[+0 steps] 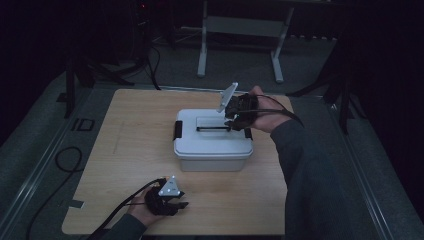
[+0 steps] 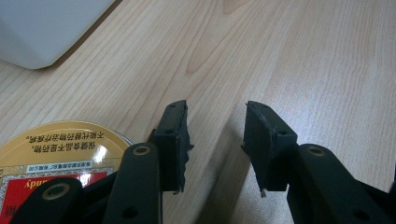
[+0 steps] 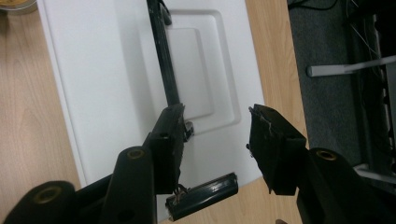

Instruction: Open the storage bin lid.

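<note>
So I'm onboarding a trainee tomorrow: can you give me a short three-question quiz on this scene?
1. True or false: the right gripper hovers over the white box.
2. What lies between the left gripper jaws? A) a tin B) nothing but bare table C) the box handle
3. What colour are the latches on the box's ends?

Key: 1 true; 2 B; 3 black.

Left hand (image 1: 145,207) sits low at the near edge, its left gripper (image 1: 181,204) pointing right and lying level, jaws parted with nothing between them. Right forearm stretches forward from the bottom right, sleeve dark, wrist bent inward; the right gripper (image 1: 231,122) angles down and leftward, jaws standing apart, gripping nothing.
</note>
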The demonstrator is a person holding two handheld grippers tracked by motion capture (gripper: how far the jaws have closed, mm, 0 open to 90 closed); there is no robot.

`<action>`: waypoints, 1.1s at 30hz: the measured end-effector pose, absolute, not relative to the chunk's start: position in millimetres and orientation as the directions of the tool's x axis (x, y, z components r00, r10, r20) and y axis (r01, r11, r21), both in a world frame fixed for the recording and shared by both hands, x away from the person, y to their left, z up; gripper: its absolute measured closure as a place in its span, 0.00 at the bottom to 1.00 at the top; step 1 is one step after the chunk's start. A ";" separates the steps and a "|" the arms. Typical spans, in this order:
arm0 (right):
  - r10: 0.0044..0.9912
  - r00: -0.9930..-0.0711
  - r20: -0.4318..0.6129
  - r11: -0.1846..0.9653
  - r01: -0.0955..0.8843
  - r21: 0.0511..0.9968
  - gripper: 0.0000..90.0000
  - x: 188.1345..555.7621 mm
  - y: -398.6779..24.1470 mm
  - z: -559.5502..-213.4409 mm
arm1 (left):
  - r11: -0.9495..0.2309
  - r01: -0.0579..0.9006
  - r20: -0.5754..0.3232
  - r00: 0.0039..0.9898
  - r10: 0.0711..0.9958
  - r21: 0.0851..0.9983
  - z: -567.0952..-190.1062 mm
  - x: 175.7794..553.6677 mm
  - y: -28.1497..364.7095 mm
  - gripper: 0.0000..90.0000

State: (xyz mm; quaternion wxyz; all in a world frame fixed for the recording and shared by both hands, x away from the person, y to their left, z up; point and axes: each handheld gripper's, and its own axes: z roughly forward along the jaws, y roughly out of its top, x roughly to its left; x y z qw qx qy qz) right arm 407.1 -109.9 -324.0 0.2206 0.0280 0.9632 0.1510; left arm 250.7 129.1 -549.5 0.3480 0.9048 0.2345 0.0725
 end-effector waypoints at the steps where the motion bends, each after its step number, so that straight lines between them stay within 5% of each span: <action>1: 0.115 -0.903 -0.415 0.953 -0.016 0.301 0.61 407.0 -108.9 -324.1 | -0.648 0.374 -0.032 0.879 0.475 0.664 -549.4 250.6 129.1 0.66; 33: -0.022 -0.926 -0.377 0.987 -0.080 0.137 0.61 411.8 -68.2 -343.3 | -0.645 0.380 -0.030 0.874 0.485 0.663 -549.5 249.2 129.0 0.67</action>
